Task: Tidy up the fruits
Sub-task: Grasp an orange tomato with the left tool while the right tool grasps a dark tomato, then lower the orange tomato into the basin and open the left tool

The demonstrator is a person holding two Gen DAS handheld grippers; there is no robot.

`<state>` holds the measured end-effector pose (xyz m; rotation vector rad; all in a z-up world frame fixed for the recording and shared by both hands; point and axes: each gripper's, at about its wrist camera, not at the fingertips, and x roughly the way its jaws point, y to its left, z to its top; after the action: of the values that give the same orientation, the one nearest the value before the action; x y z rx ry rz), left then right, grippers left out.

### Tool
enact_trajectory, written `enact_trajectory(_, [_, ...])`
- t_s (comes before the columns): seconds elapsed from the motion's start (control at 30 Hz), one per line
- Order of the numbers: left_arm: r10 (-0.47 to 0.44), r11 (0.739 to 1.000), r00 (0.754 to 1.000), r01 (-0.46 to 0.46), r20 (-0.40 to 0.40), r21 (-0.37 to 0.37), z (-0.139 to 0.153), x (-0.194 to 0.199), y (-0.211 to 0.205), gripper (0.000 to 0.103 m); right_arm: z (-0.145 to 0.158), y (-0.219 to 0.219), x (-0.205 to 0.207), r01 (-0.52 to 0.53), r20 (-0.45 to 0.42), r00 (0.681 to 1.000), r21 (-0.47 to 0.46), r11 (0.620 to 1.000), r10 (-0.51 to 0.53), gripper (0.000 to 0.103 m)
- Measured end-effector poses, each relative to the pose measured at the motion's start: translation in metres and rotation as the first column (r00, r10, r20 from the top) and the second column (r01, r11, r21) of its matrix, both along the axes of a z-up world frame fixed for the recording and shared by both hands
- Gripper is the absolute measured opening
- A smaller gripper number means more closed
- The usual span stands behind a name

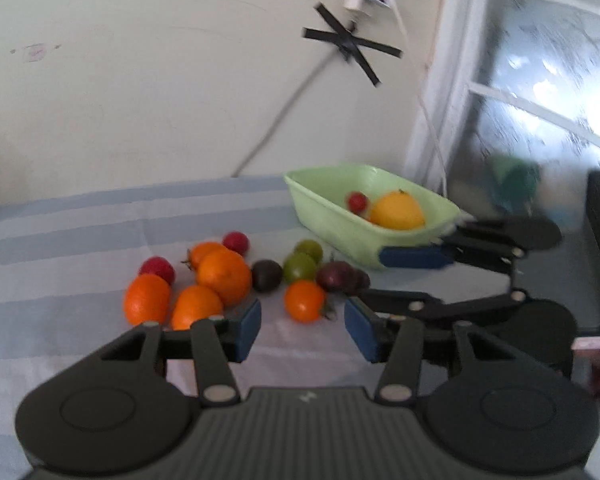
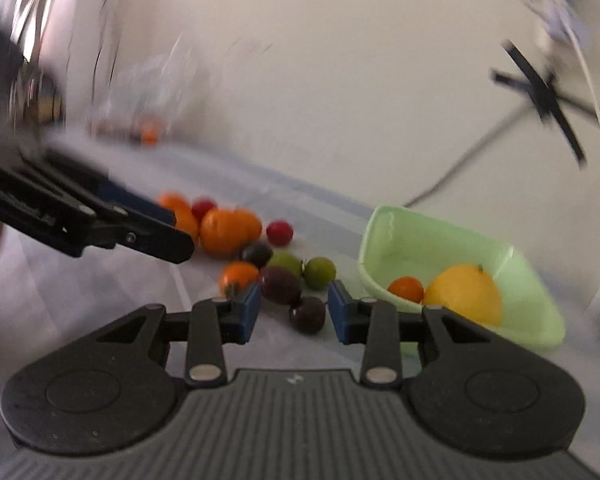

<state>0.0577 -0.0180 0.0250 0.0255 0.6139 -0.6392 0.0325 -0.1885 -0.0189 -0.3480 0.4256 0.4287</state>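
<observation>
A pale green tray [image 1: 320, 204] [image 2: 400, 236] holds a yellow-orange fruit [image 1: 398, 211] [image 2: 464, 294] and a small red tomato [image 1: 357, 201] [image 2: 406, 289]. Loose on the striped cloth lie several oranges [image 1: 224, 276] [image 2: 224, 230], red, green [image 1: 299, 267] [image 2: 319, 273] and dark purple tomatoes [image 1: 342, 277] [image 2: 308, 314]. My left gripper [image 1: 302, 326] is open and empty, just short of an orange tomato [image 1: 305, 301]. My right gripper [image 2: 293, 312] is open and empty, with a dark tomato between its fingertips' line; in the left wrist view it [image 1: 384, 280] reaches in from the right beside the tray.
The blue-and-white striped cloth [image 1: 80, 240] covers the table up to a cream wall. A cable and black tape cross [image 1: 352, 42] hang on the wall. A window frame [image 1: 452, 120] stands at the right. The left gripper [image 2: 168, 228] shows at the left of the right wrist view.
</observation>
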Motion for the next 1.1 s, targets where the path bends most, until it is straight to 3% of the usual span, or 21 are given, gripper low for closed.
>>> enact_trajectory(0.17, [-0.007,0.999,1.0,0.007,-0.012,-0.034,0.0,0.004,0.001,0.052,-0.008,0.016,0.014,-0.013,0.054,0.998,-0.179,0.984,0.023,0.04])
enact_trajectory(0.27, [-0.002,0.999,1.0,0.001,-0.021,-0.034,-0.002,0.004,0.003,0.052,-0.014,0.023,0.015,-0.031,0.056,0.997,-0.21,0.977,0.044,0.04])
enact_trajectory(0.33, [0.004,0.999,1.0,-0.004,-0.027,-0.034,-0.002,0.006,0.003,0.055,-0.017,0.023,0.015,-0.044,0.058,0.997,-0.221,0.974,0.059,0.029])
enact_trajectory(0.4, [0.001,0.999,0.999,-0.003,-0.033,-0.04,-0.002,0.009,0.001,0.057,-0.016,0.019,0.008,-0.034,0.069,0.996,-0.199,0.979,0.049,0.029])
enact_trajectory(0.57, [-0.012,1.0,0.999,0.011,-0.053,-0.006,-0.01,0.021,-0.022,0.06,-0.003,-0.014,-0.013,0.049,0.057,0.997,-0.06,0.997,-0.046,0.029])
enact_trajectory(0.7, [-0.007,0.999,0.999,0.01,-0.052,0.049,-0.02,0.028,-0.04,0.056,0.001,-0.044,-0.025,0.095,-0.048,0.995,0.148,0.984,-0.089,0.029])
enact_trajectory(0.77, [0.005,0.996,0.999,-0.001,-0.045,0.091,-0.026,0.029,-0.046,0.035,-0.002,-0.057,-0.028,0.123,-0.12,0.988,0.258,0.958,-0.095,0.029])
enact_trajectory(0.97, [0.013,0.998,0.999,-0.01,-0.041,0.061,-0.023,0.018,-0.033,0.032,-0.012,-0.08,-0.025,0.173,-0.275,0.961,0.534,0.828,-0.023,0.029])
enact_trajectory(1.1, [-0.008,1.0,0.999,0.008,-0.053,0.002,-0.013,0.002,-0.018,0.032,-0.01,-0.083,-0.03,0.163,-0.294,0.955,0.61,0.776,0.031,0.029])
